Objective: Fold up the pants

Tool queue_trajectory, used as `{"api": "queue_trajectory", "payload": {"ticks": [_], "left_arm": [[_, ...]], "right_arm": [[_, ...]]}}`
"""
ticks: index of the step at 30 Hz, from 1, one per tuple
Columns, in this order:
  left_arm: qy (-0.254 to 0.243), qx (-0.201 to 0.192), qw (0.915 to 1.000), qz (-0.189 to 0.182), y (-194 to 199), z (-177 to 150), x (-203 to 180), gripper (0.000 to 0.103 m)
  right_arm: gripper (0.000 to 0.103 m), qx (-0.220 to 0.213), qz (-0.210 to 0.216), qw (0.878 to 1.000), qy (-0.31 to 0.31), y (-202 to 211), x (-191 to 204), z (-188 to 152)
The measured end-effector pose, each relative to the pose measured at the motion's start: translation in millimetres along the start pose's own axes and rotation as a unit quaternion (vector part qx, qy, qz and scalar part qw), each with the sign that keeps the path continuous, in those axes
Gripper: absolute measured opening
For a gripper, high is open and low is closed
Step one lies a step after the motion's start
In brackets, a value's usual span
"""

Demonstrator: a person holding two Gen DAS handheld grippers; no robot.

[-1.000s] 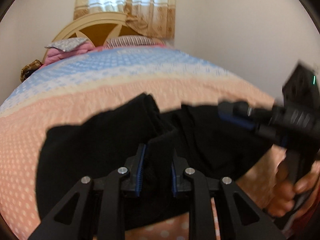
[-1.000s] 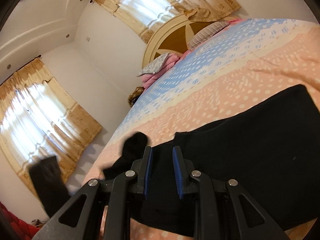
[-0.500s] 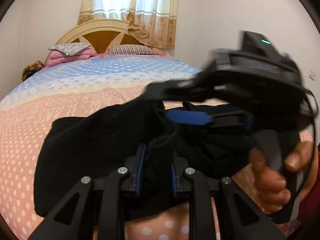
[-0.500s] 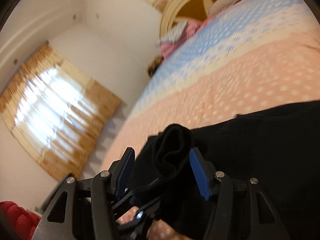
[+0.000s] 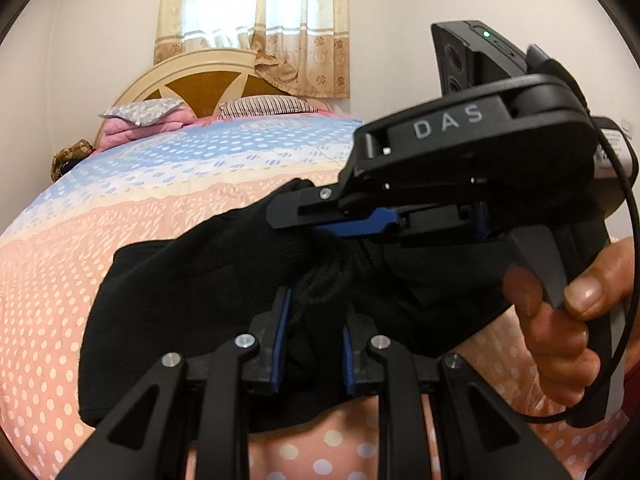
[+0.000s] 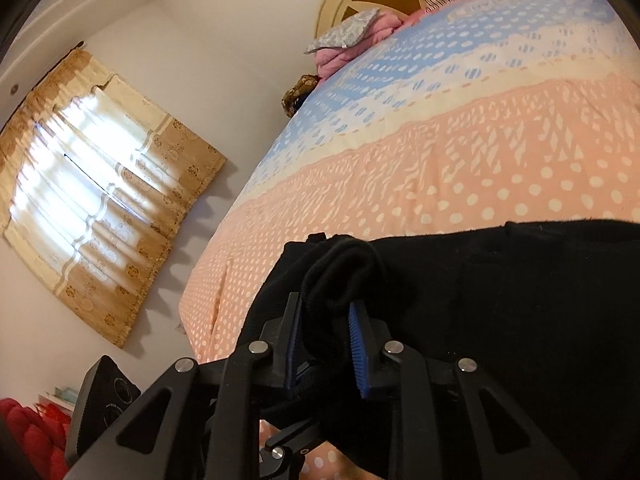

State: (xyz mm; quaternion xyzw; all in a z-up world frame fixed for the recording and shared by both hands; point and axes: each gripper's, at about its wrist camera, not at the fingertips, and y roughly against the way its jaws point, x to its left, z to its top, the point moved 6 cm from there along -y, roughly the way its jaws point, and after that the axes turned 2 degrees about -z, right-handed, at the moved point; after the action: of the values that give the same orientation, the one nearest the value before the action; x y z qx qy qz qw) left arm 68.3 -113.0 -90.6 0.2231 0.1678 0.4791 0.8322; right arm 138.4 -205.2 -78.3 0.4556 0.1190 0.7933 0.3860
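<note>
Black pants (image 5: 180, 280) lie spread on the bed, one bunched edge lifted off the sheet. My left gripper (image 5: 314, 320) is shut on that bunch, fabric pinched between its blue pads. My right gripper (image 5: 312, 220), held by a hand (image 5: 560, 320), reaches in from the right just above the left one. In the right wrist view the right gripper (image 6: 324, 320) has the same rolled fold of the pants (image 6: 520, 320) between its pads; its jaws are closing and the pads press on the cloth. The fabric hides the left fingertips.
The bed's sheet (image 5: 120, 208) is peach with white dots, blue toward the headboard (image 5: 192, 80). Pillows (image 5: 140, 116) sit at the far end. Curtained windows (image 6: 100, 184) are on two walls. A red cushion-like object (image 6: 24, 432) lies low at the left.
The right gripper swung in from the right to the lifted fold, opened wide around it, then closed on it. The left gripper kept its grip and barely moved.
</note>
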Motion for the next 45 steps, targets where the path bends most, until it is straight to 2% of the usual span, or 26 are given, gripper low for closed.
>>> {"api": "queue_trajectory", "payload": {"ticks": [4, 10, 17, 23, 26, 27, 28, 32, 34, 36, 38, 40, 42, 43, 44, 45], "left_arm": [[-0.014, -0.013, 0.9998, -0.004, 5.5, 6.2, -7.3, 0.023], [-0.047, -0.056, 0.9968, -0.031, 18.5, 40.8, -46.3, 0.023], [-0.051, -0.048, 0.9905, -0.119, -0.4, 66.2, -118.4, 0.023], [-0.074, -0.022, 0.9868, -0.142, -27.9, 56.9, -165.9, 0.026], [-0.072, 0.024, 0.9841, -0.161, -44.3, 42.6, -171.8, 0.035], [-0.069, 0.043, 0.9812, -0.175, -47.4, 36.6, -174.0, 0.040], [-0.068, 0.053, 0.9797, -0.181, -48.1, 33.2, -175.3, 0.043], [-0.107, 0.052, 0.9753, -0.186, -35.6, 30.0, -180.5, 0.051], [-0.121, 0.055, 0.9710, -0.199, -24.3, 29.9, -178.9, 0.064], [-0.124, 0.050, 0.9705, -0.201, -12.0, 36.0, -162.4, 0.076], [-0.120, 0.030, 0.9732, -0.194, 3.7, 37.8, -141.6, 0.079], [-0.114, 0.014, 0.9770, -0.180, 8.7, 44.8, -119.4, 0.085], [-0.087, 0.001, 0.9847, -0.151, 14.1, 52.7, -87.1, 0.089], [-0.075, -0.001, 0.9869, -0.143, 16.6, 54.6, -75.9, 0.089], [-0.057, -0.004, 0.9898, -0.131, 13.7, 60.9, -59.0, 0.089], [-0.038, -0.006, 0.9929, -0.113, 15.0, 63.1, -40.4, 0.089]], "right_arm": [[0.020, -0.023, 0.005, 1.000, -0.003, 16.5, -2.9, -2.0], [0.020, -0.073, 0.024, 0.997, 0.015, 69.8, 0.3, 12.7], [0.020, -0.104, -0.037, 0.993, 0.032, 146.7, -34.3, 22.8], [0.020, -0.112, -0.089, 0.990, 0.000, 189.7, -90.8, 11.0], [0.019, -0.101, -0.106, 0.989, -0.021, 190.5, -120.3, 1.7], [0.015, -0.097, -0.116, 0.988, -0.024, 189.2, -128.2, -1.2], [0.002, -0.096, -0.127, 0.987, -0.027, 188.6, -136.6, -4.2], [0.002, -0.114, -0.150, 0.980, -0.068, 198.8, -169.4, -9.9], [0.002, -0.128, -0.166, 0.974, -0.082, 207.4, -179.0, -13.4], [0.002, -0.156, -0.139, 0.973, -0.102, 220.2, -175.9, -16.7], [0.002, -0.178, -0.110, 0.972, -0.111, 234.3, -164.5, -20.5], [0.003, -0.202, -0.074, 0.972, -0.095, 245.6, -143.3, -24.5], [0.006, -0.206, -0.059, 0.974, -0.078, 246.6, -126.6, -29.7], [0.021, -0.201, -0.059, 0.975, -0.073, 242.6, -119.8, -31.8], [0.051, -0.195, -0.064, 0.976, -0.074, 235.0, -115.0, -33.4], [0.064, -0.191, -0.070, 0.976, -0.077, 228.3, -112.5, -36.1]]}}
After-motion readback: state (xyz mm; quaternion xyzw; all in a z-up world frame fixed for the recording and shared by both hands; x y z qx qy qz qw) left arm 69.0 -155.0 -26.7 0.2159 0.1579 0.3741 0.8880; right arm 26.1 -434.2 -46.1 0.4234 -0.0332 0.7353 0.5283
